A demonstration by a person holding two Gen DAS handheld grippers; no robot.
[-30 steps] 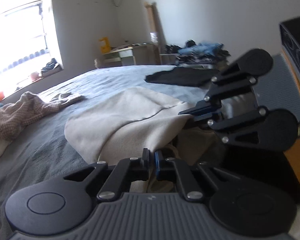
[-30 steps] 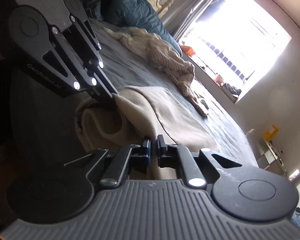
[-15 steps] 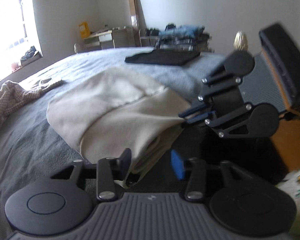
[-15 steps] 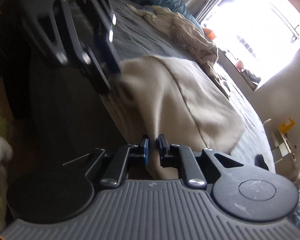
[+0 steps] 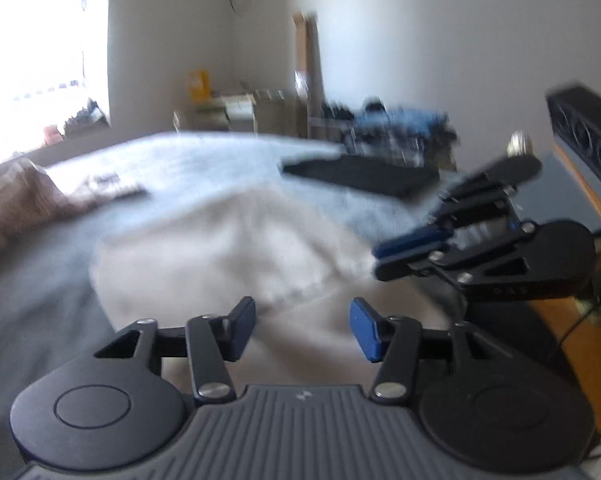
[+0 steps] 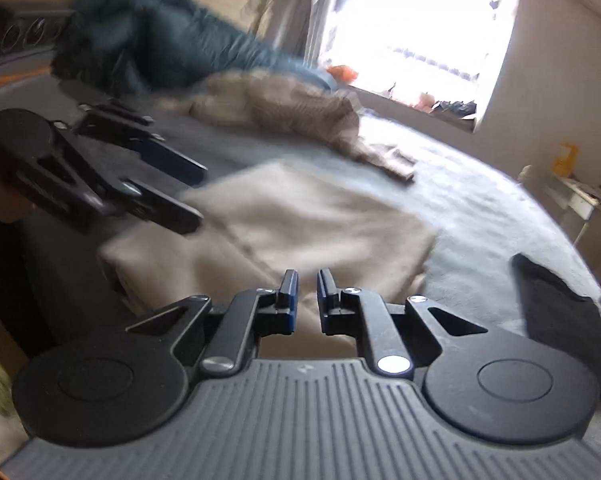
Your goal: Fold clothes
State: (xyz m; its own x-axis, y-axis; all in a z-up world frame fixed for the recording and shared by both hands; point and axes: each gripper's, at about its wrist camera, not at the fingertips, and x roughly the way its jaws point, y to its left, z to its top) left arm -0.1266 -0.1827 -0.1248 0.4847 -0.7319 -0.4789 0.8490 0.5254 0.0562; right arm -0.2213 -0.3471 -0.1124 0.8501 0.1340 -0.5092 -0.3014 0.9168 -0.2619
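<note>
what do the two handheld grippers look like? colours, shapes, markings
Both match: the left gripper and right gripper have black linkage fingers with silver pivot screws, blue fingertip pads, two round black discs and a ribbed grey base with a small white logo. No cables or sleeves visible.

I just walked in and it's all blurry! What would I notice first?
A big cream garment lies folded on the grey bed, right in the middle. The left gripper hovers over its near edge, jaws opening, nothing between them. A crumpled brown garment waits by the bright window.
</note>
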